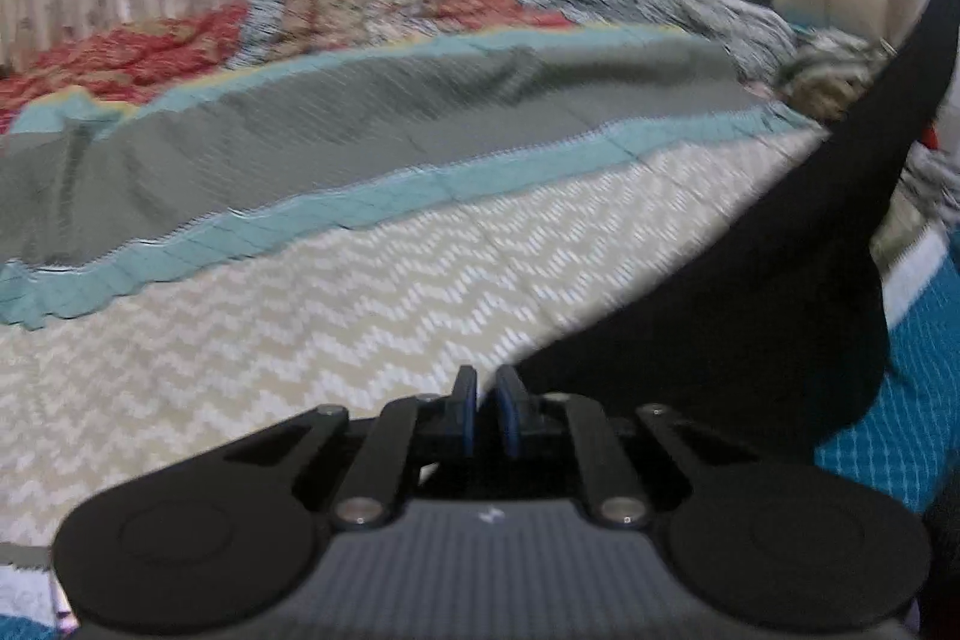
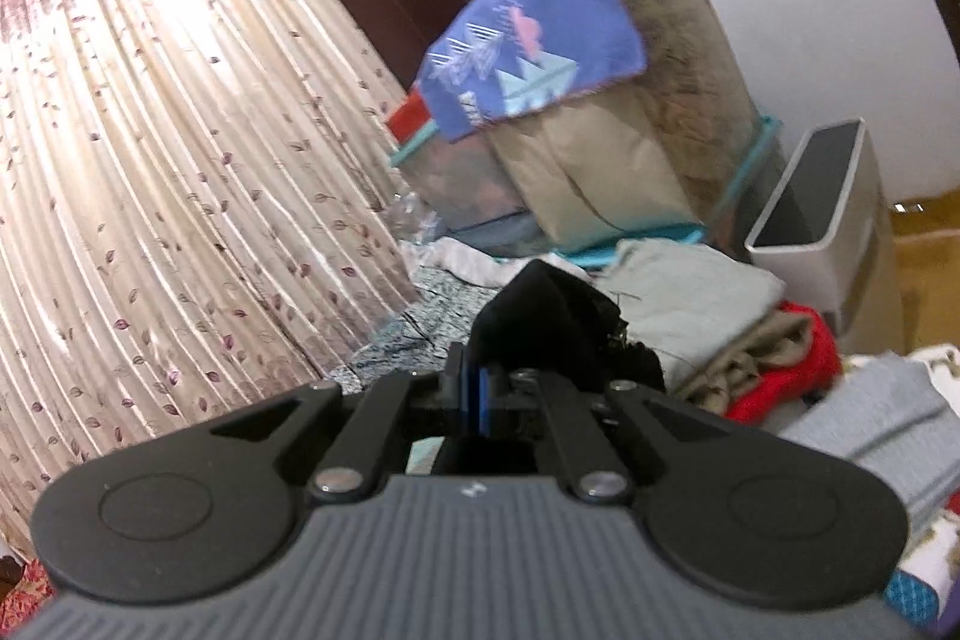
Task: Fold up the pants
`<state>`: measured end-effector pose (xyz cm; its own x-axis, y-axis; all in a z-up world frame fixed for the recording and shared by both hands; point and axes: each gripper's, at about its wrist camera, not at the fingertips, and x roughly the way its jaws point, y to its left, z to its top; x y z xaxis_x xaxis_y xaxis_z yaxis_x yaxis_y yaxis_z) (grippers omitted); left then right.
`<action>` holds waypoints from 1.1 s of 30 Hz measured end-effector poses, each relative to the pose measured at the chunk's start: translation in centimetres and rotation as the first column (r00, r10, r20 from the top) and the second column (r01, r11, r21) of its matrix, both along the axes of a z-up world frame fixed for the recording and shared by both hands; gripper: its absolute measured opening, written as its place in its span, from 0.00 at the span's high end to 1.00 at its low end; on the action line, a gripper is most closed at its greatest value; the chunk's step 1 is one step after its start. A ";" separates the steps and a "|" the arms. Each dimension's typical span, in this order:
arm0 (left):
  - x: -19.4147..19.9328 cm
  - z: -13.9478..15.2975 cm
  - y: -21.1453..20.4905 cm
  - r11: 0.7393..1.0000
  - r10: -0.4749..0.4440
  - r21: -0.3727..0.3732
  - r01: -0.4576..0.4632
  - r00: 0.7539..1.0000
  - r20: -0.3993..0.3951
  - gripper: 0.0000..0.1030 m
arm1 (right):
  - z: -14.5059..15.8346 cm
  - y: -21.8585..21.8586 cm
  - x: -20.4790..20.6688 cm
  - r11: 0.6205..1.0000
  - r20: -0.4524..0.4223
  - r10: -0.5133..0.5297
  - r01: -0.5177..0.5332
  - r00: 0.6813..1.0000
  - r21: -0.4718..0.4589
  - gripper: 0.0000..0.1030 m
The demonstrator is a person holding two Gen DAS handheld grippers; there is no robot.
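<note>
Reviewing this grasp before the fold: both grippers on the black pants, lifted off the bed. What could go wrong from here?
1. The right gripper pinches only a bunched tip of the black pants; it might slip out.
2. The left gripper looks nearly shut with cloth only at its right finger; that hold may be weak.
3. The clothes pile lies close by; the hanging pants could snag it.

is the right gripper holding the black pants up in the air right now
Yes, in the right wrist view the right gripper is shut on a bunch of the black pants, lifted above the clothes pile.
</note>
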<state>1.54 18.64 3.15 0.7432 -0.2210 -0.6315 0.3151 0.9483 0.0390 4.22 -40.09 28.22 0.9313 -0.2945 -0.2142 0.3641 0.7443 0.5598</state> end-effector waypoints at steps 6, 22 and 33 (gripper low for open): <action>-0.5 1.8 0.2 0.998 -0.035 -0.052 0.036 0.999 0.035 0.28 | 2.3 1.1 2.0 0.998 0.015 0.024 -0.023 1.000 -0.057 0.94; 3.6 -2.1 -5.0 0.983 -0.119 0.135 0.122 0.993 -0.029 0.91 | 7.9 2.5 4.3 0.981 0.046 0.070 -0.060 0.996 -0.183 0.94; 1.1 4.3 6.1 0.906 0.362 -0.267 -0.327 0.928 0.091 0.91 | 3.9 3.6 5.7 0.983 0.012 0.121 -0.118 0.993 -0.141 0.94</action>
